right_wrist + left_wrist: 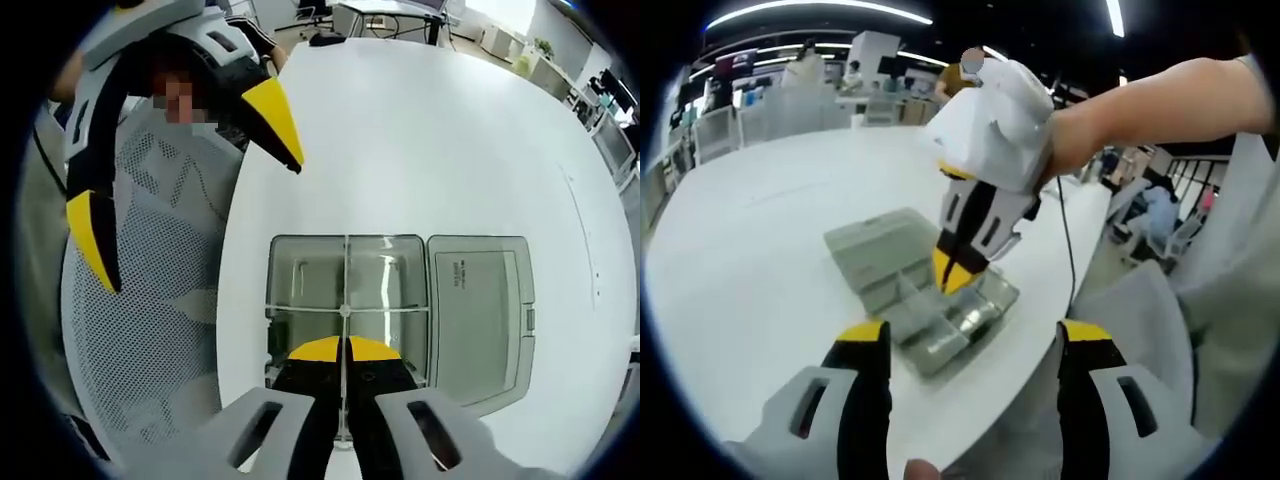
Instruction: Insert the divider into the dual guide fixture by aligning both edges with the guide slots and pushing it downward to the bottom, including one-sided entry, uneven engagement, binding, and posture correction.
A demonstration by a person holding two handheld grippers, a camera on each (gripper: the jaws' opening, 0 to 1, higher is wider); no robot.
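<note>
Pressing clear divider [343, 300] down into compartment box [400, 330] on white counter [450, 130].
Right hand-held gripper [343, 347] pinching divider's top edge, keeping it upright w/ slots; left hand-held gripper [970, 335] hovering wide, holding nothing.

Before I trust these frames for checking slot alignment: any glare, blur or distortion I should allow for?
Left gripper view: fisheye bends the table edge; the right claw over the clear box is slightly soft, and ceiling strips are blown out. Right gripper view: sharper, but the box's clear plastic and open lid reflect light, and the divider reads thin.
</note>
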